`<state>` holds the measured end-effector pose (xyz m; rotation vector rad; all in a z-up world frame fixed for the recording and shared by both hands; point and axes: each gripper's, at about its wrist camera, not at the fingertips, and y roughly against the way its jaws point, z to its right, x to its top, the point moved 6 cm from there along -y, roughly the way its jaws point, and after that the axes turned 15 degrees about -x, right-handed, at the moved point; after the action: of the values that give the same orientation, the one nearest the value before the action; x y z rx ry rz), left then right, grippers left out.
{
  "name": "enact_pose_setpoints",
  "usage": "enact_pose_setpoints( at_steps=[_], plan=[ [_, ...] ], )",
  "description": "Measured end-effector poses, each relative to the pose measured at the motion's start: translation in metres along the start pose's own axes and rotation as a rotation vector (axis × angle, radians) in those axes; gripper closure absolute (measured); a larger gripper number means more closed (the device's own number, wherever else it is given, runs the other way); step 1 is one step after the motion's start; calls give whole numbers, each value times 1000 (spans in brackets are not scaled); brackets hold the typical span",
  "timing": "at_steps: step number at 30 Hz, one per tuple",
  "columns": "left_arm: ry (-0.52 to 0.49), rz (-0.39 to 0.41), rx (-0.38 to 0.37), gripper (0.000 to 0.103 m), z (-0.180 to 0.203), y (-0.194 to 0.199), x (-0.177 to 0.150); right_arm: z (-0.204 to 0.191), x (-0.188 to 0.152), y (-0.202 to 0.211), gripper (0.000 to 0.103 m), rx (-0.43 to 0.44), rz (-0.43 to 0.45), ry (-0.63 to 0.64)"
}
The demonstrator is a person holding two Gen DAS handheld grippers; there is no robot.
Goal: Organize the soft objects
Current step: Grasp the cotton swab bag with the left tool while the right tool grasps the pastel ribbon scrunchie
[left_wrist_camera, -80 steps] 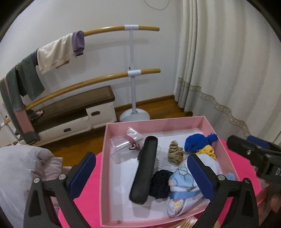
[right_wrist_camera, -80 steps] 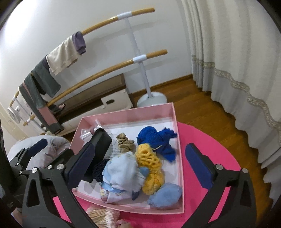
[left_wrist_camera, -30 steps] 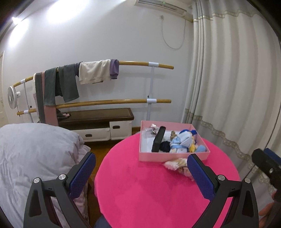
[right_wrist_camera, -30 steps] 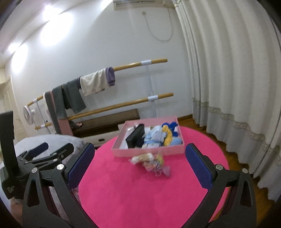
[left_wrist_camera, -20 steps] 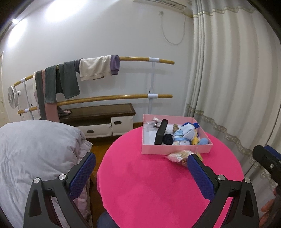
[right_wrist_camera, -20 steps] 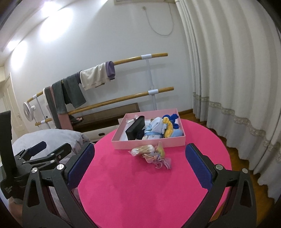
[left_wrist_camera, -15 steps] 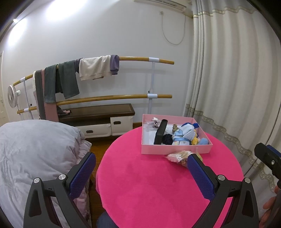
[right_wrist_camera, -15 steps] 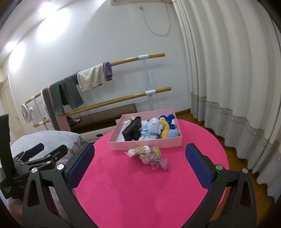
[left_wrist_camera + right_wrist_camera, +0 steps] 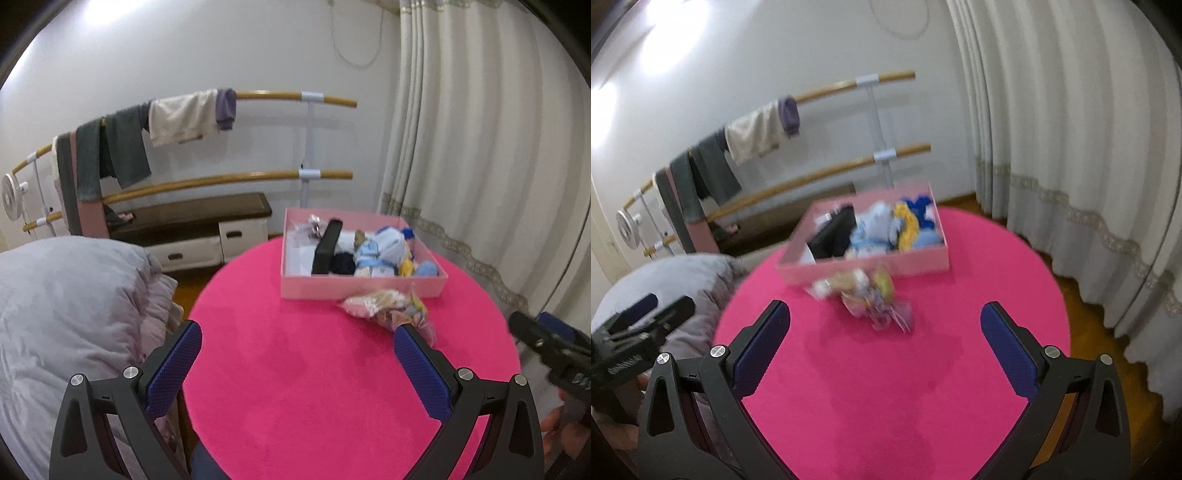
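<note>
With both the left tool and right tool open and empty over the pink worktop, approach the loose bundle lying just near of the pink box squarely, then pinch its bulk.

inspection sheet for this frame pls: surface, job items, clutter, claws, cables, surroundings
Surface: round pink table, near half bare.
Job's things: pink box on the far side holds a heap of soft pieces in blue, yellow and white, plus a black case leaning inside.
Clutter: crinkly packets on the table just in front of the box, outside it; blurred in the right wrist view.
Claws: left claw open, holding nothing; right claw open, holding nothing. Both over the near table.
Cables: one thin cord hanging on the wall.
Surroundings: barre rack with draped clothes, low bench, curtain, grey duvet, small fan.
</note>
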<state>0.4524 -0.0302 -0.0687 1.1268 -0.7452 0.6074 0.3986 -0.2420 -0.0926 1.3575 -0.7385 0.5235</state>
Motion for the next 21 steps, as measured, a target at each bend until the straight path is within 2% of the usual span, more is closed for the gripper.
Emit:
enact_pose_setpoints(
  at_steps=[6,10,15,21],
  plan=[
    [4,-84,1,0,-7,-46,-1,-4,-22,-62,0,-6,-132,47],
    [14,-136,-3,0,-14,-82,-3,-12,-28,-98,0,-5,-186,79],
    [22,-203,-15,0,-22,-132,-5,-30,-27,-129,0,1,-219,132],
    [29,-231,-10,0,-32,-174,-5,-50,-23,-163,0,-1,-254,199]
  ],
)
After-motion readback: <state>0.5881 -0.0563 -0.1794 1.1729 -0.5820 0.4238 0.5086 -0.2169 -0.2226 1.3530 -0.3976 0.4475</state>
